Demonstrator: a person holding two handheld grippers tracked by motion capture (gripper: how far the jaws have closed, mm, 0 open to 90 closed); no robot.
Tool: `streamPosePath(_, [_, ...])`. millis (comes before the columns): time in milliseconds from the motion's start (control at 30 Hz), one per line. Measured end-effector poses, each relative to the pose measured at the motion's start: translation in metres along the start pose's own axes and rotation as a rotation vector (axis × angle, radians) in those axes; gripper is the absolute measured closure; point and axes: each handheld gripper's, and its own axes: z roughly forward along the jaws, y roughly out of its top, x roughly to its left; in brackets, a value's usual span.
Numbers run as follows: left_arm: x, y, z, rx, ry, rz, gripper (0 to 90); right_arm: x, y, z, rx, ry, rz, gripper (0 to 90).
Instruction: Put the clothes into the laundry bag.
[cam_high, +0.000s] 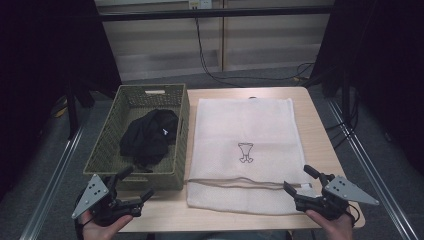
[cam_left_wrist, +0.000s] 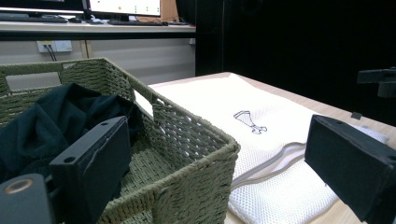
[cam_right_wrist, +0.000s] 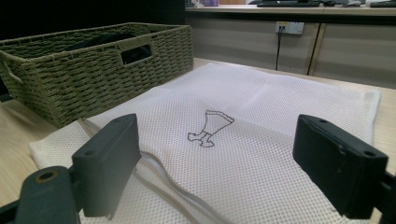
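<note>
Left gripper (cam_high: 138, 184): jaws apart, nothing between them. Held low at the near left corner of the table (cam_high: 305, 100), just in front of the near wall of the basket (cam_high: 105, 145), not touching it. In the left gripper view the near corner of the basket (cam_left_wrist: 196, 168) stands between the two jaws, farther off

Right gripper (cam_high: 301, 179): jaws wide apart, nothing between them. Held at the near right corner of the table, over the near right corner of the mesh bag (cam_high: 245, 125); whether it touches the bag cannot be told. In the right gripper view the jaws frame the mesh bag (cam_right_wrist: 261, 140) with clear space on both sides

Basket: green, woven, rectangular, with cut-out handles, on the left part of the table. Long side runs away from the person. Right wall lies just beside the left edge of the mesh bag

Black cloth (cam_high: 150, 135): bunched up inside the basket, roughly at its middle, small white mark on it. Left gripper view shows the black cloth (cam_left_wrist: 51, 121) heaped against the basket's far side, behind the left jaw

Mesh bag: white, flat on the table, right of the basket, covers most of the tabletop. Small dark drawing (cam_high: 245, 152) near its middle. Zip line (cam_high: 235, 182) runs across near the front edge, seemingly closed

Hands: a hand (cam_high: 102, 227) under the left gripper, a hand (cam_high: 332, 225) under the right, both at the bottom edge
</note>
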Motion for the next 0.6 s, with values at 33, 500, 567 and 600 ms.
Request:
streamPosePath(33, [0.0, 0.0, 0.0, 0.0, 0.0, 0.0, 7.3, 0.0, 0.0, 0.0, 0.0, 0.0, 0.0, 15.2])
streamPosePath(500, [0.004, 0.0, 0.002, 0.003, 0.007, -0.018, 7.3, -0.003, -0.001, 0.005, 0.04, 0.041, 0.048, 32.8])
streamPosePath(567, [0.004, -0.001, 0.002, 0.004, 0.001, -0.014, 7.4, 0.001, 0.001, 0.009, 0.091, 0.068, 0.017, 39.9])
streamPosePath(600, [0.004, -0.001, 0.002, 0.009, 0.006, -0.01, 8.1, 0.002, 0.002, 0.011, 0.111, 0.078, 0.007, 40.7])
